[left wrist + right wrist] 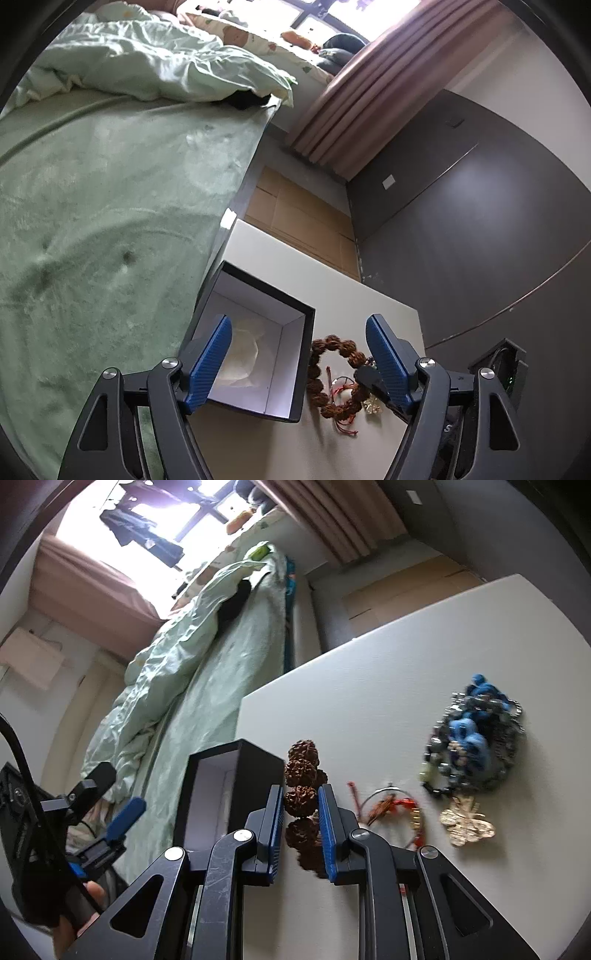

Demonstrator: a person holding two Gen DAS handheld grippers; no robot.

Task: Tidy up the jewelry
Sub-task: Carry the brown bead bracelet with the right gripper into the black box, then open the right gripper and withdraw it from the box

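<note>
A brown seed-bead bracelet (334, 373) lies on the white table (332, 280) next to an open black box (258, 354) with a white lining and crumpled paper inside. My left gripper (299, 325) is open, its jaws spanning the box and the bracelet, and holds nothing. In the right wrist view, my right gripper (301, 792) is shut on the brown bracelet (301, 771), with the black box (229, 786) just to its left. A thin ring with red thread (393, 808), a gold butterfly piece (467, 823) and a blue and dark bead tangle (474, 734) lie to the right.
A bed with a green blanket (110, 229) runs along the table's left side. A dark wall panel (461, 229) and pink curtains (369, 92) stand beyond the table. The left gripper also shows at the lower left of the right wrist view (107, 812).
</note>
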